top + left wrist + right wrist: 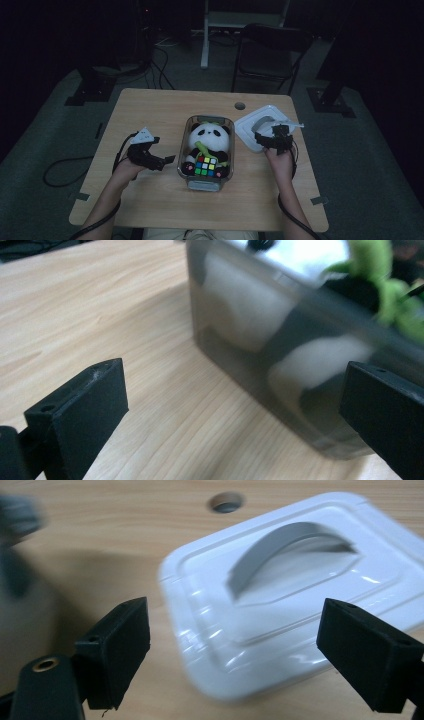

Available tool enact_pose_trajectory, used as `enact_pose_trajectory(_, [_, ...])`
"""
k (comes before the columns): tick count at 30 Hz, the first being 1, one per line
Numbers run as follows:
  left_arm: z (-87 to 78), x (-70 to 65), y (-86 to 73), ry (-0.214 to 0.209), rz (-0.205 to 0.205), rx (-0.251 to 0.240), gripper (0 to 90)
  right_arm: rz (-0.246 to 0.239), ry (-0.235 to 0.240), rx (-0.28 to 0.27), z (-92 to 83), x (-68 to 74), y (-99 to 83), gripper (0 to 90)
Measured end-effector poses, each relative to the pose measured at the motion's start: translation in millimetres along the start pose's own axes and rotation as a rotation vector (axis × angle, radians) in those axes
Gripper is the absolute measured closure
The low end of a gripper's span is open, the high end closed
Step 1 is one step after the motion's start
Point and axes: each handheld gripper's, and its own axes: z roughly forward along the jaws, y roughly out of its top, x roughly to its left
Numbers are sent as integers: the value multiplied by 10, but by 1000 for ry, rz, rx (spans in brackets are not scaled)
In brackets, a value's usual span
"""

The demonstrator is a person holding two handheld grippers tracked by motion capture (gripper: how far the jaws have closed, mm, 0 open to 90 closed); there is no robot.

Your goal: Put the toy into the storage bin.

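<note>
Flanking clear container (206, 181), white lid (250, 131), panda (210, 139), cube (205, 166) inside

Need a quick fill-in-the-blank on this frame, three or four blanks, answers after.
1. The clear container holds a plush panda and a ____ cube.
2. The white lid lies on the table, to the ____ of the container in the high view.
3. The right gripper has its jaws ____ in front of the lid.
4. The left gripper faces the container's ____.

Missing words: puzzle; right; open; side wall

White lid (300, 595), black-and-white panda (210, 140), many-coloured cube (206, 166) — pale wood-grain table (150, 107).
</note>
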Motion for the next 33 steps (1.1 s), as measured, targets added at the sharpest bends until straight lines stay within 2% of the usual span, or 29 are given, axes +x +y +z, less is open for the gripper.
enact_pose_trajectory(3, [28, 12, -79, 5, -15, -18, 5, 29, -30, -2, 135, -42, 28, 134])
enact_pose_trajectory(7, [52, -3, -137, 31, -17, -17, 5, 30, -92, -10, 303, -27, 89, 134])
enact_pose_trajectory(10, [66, -11, -152, 49, -14, -15, 5, 35, -117, 2, 442, -20, 143, 134])
enact_pose_trajectory(15, [108, -34, -151, 42, -6, -4, 5, 38, -208, 26, 683, 7, 177, 135])
enact_pose_trajectory(19, [130, -34, -159, 49, -5, 1, 5, 44, -247, 46, 833, 14, 174, 145])
enact_pose_trajectory(21, [133, -30, -160, 48, -8, -4, 5, 39, -273, 50, 889, 15, 177, 189])
enact_pose_trajectory(23, [136, -34, -159, 53, -4, 0, 5, 43, -290, 52, 933, 16, 189, 193])
enact_pose_trajectory(26, [144, -36, -159, 51, -4, 2, 5, 58, -283, 45, 959, 24, 207, 260])
enact_pose_trajectory(28, [150, -33, -160, 49, -8, 0, 5, 54, -275, 37, 966, 45, 210, 344])
enact_pose_trajectory(33, [158, -37, -157, 59, -14, -3, 5, 65, -247, 64, 1027, 63, 187, 422])
